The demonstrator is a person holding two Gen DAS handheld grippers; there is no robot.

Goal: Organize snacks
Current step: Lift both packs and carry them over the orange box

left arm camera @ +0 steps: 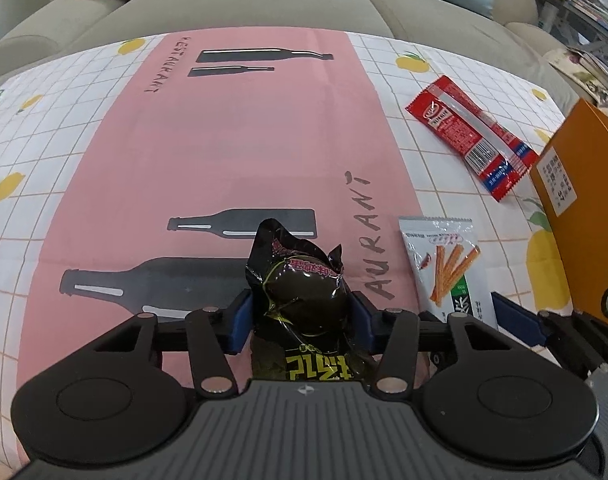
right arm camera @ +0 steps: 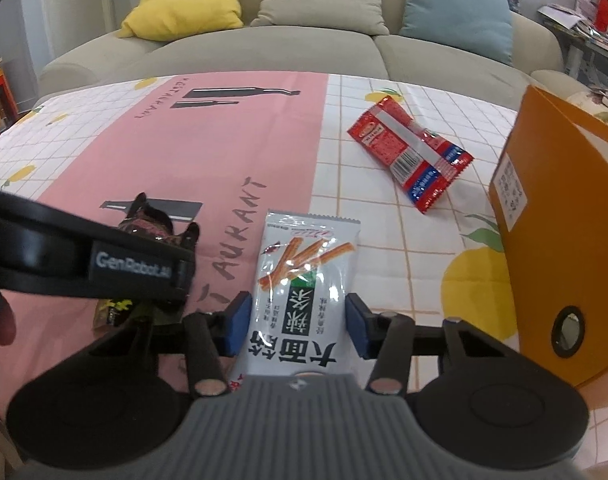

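My left gripper is shut on a dark shiny snack packet with yellow lettering, over the pink table runner. My right gripper straddles a white snack packet printed with orange sticks; its blue pads stand at the packet's two edges, and I cannot tell whether they press it. The white packet also shows in the left wrist view. A red snack packet lies flat farther back on the right, also in the right wrist view. The dark packet is partly hidden behind the left gripper's body there.
An orange box stands at the table's right edge, also in the left wrist view. A checked lemon tablecloth with a pink runner covers the table. A beige sofa with cushions lies behind.
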